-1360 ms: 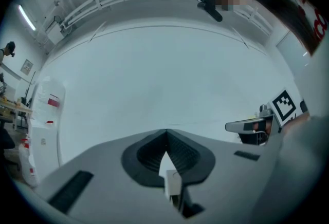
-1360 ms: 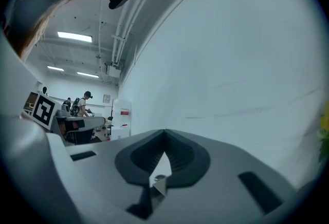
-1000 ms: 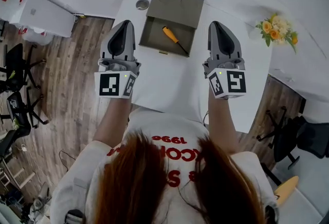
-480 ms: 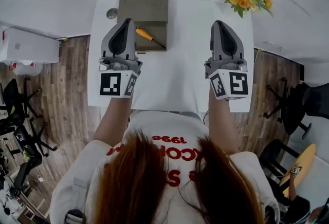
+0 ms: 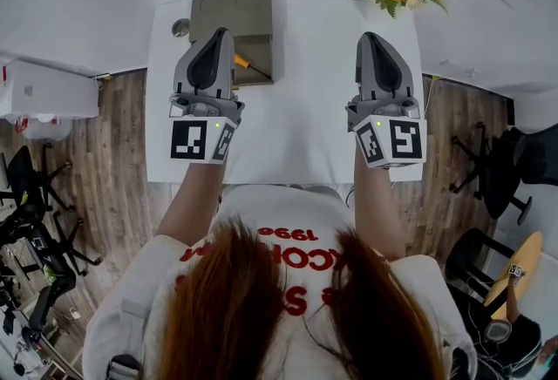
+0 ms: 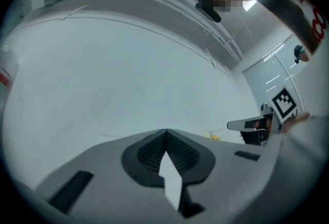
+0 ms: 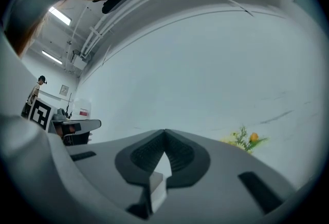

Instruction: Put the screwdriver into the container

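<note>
Left gripper (image 5: 217, 37) moved across container (image 5: 234, 8) | right gripper (image 5: 370, 40) beside | both pressed together, empty

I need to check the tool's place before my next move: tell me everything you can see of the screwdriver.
The screwdriver is small, with an orange handle and a thin dark shaft. It lies flat and slantwise in the tray of the open grey container, handle to the left, tip toward the right wall. In the head view the left gripper covers the handle's end. Its jaws are shut and empty, so nothing grips the tool. Neither gripper view shows it.
</note>
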`<move>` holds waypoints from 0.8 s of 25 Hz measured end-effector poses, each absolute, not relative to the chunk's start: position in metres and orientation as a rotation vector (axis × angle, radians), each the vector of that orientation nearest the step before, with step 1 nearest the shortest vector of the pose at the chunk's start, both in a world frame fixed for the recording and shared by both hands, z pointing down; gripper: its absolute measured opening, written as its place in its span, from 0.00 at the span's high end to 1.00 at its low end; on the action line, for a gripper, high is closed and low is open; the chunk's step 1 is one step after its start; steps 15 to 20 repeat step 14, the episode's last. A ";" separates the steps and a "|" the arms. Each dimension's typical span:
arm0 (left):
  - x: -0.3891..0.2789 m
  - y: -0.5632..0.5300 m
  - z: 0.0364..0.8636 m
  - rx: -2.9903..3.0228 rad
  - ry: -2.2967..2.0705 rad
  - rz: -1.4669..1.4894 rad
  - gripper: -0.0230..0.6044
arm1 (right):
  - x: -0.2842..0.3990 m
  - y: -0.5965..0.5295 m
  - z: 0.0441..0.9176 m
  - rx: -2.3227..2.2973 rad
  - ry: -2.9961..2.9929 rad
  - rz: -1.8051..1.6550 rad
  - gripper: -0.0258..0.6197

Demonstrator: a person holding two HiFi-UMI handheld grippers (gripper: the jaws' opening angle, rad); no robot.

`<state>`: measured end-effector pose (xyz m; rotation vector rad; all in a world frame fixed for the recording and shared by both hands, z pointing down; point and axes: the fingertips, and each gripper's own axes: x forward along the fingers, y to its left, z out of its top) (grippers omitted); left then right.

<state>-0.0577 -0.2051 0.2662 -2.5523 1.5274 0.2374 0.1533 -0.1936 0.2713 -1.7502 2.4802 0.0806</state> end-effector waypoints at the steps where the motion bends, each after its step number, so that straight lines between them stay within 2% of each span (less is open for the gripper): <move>1: -0.056 -0.204 0.265 -2.553 1.523 0.237 0.96 | 0.154 -0.193 0.270 -1.747 2.478 0.079 0.95; 20: -0.051 -0.191 0.252 -2.537 1.494 0.246 0.96 | 0.156 -0.180 0.256 -1.739 2.467 0.090 0.95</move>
